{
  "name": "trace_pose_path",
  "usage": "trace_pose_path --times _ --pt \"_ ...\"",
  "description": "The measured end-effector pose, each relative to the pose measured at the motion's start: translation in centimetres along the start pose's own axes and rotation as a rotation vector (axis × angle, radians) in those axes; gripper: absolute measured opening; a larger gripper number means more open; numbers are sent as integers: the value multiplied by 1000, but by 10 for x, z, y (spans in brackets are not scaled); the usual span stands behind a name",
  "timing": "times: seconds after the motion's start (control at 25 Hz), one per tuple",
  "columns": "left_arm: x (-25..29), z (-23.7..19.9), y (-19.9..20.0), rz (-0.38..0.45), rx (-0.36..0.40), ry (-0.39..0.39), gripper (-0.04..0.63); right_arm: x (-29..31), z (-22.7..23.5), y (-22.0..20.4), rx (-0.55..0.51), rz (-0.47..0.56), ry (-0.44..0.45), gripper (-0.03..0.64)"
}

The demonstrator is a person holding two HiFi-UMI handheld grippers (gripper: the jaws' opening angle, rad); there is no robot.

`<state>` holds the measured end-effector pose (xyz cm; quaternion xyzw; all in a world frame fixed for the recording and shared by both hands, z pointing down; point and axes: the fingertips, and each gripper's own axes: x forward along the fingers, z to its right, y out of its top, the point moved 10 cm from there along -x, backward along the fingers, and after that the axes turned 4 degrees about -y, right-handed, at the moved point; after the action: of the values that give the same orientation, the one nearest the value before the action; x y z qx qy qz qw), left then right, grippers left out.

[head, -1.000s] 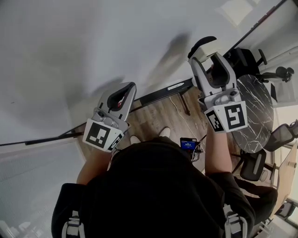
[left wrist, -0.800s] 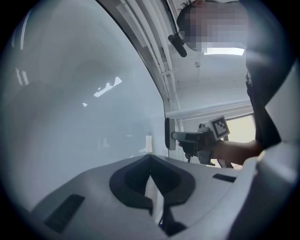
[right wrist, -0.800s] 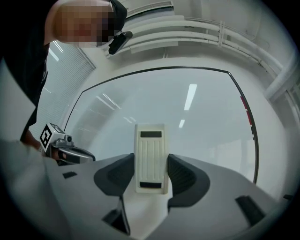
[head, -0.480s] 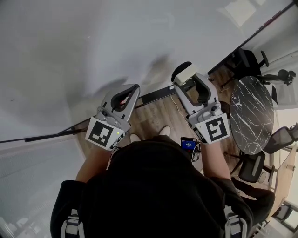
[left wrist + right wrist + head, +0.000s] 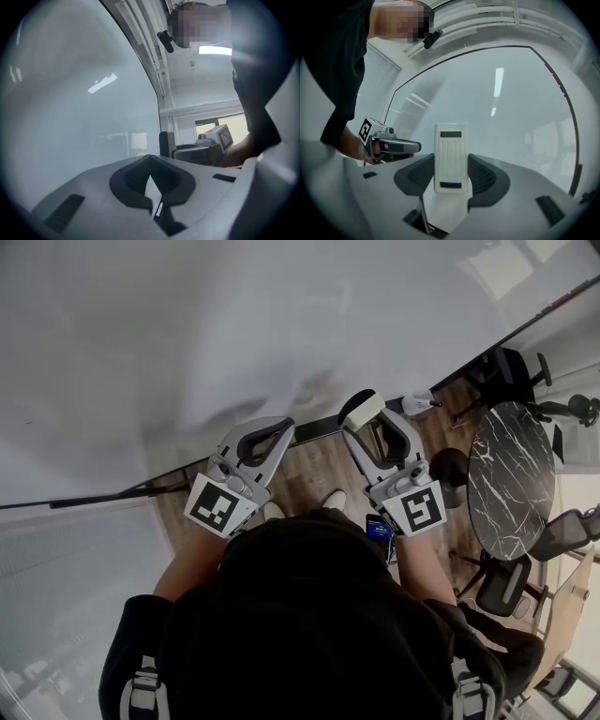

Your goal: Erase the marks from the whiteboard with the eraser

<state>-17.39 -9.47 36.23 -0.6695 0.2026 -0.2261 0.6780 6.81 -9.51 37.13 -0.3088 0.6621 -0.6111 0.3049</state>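
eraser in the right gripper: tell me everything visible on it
The cream plastic block eraser is rectangular, round-cornered, with a ribbed face and a dark slot near each end. It stands upright, clamped by its long sides between the dark pads of the right gripper, top poking past them. Whether it touches the glossy white whiteboard cannot be told.

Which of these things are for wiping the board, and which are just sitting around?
For the job:
- whiteboard
- eraser, clamped in the right gripper

Just sitting around:
- left gripper, shut with nothing in it
- round marble table
- black office chair
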Motion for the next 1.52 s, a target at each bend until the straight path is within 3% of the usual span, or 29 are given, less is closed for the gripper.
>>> trace_pose_path --times 0.32,1.52 --pt "-3 1 -12 14 -10 -10 5 -2 -4 -17 75 -12 4 221" --pt "6 11 -10 10 -14 -28 5 -14 0 -18 71 -39 -22 221"
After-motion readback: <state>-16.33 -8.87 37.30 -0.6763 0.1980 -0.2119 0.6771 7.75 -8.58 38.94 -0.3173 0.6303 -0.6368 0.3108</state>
